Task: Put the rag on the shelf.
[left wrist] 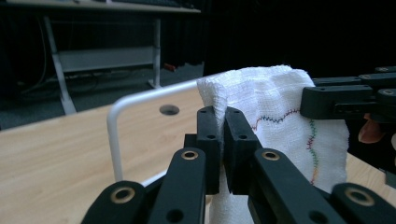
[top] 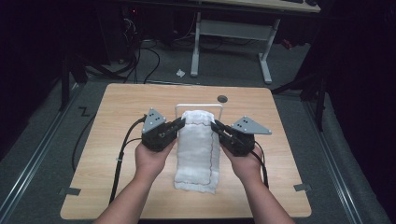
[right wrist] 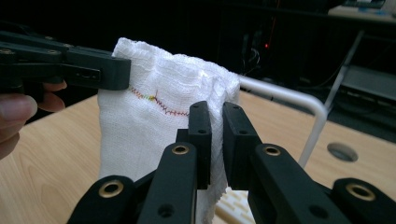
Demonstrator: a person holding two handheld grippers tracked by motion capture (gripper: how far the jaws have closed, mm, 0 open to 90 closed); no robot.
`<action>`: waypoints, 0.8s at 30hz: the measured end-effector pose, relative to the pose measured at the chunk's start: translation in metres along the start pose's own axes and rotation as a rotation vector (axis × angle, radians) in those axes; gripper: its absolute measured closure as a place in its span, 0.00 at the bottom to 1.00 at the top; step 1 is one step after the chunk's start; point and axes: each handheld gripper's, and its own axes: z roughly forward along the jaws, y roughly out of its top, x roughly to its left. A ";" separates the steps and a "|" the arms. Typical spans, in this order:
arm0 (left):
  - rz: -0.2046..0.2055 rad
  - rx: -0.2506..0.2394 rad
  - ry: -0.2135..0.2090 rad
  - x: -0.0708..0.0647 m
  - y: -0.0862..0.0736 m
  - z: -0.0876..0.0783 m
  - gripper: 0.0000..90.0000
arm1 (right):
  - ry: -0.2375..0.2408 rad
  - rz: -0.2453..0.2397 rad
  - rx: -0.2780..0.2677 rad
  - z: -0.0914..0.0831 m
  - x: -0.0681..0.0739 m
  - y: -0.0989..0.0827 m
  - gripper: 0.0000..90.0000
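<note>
both the left gripper (top: 181,122) and right gripper (top: 215,125) pinch the white cloth (top: 196,154) by its top corners. best to keep them level and carry its top edge squarely over the rail (top: 198,105).

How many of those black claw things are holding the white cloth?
2: the left gripper pinches the cloth at its left top corner, the right gripper at its right top corner.

The white cloth (top: 198,149) is showing a loose, gauzy weave, rough and matt, with a wavy line of coloured stitching running near its edge. Behind the cloth, a thin rail (top: 198,105) is looking like smooth, satin-finished white metal. Under the cloth, the table (top: 116,140) is showing a pale wood-grain top, smooth and faintly glossy. Both grippers' jaws are looking like matt black plastic with brass-coloured rivets.
</note>
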 end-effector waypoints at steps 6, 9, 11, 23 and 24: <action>0.025 -0.038 0.006 -0.001 0.019 -0.005 0.96 | -0.004 -0.015 -0.049 -0.006 0.000 0.021 0.93; 0.037 -0.051 0.009 -0.001 0.024 -0.007 0.96 | -0.008 -0.018 -0.062 -0.008 0.000 0.027 0.93; 0.041 -0.068 0.016 -0.001 0.034 -0.008 0.96 | -0.010 -0.017 -0.081 -0.009 -0.001 0.035 0.93; 0.088 -0.110 -0.001 -0.003 0.062 -0.012 0.96 | -0.018 -0.031 -0.126 -0.016 -0.005 0.060 0.93; 0.094 -0.110 -0.004 -0.003 0.063 -0.011 0.96 | -0.020 -0.031 -0.128 -0.017 -0.006 0.061 0.93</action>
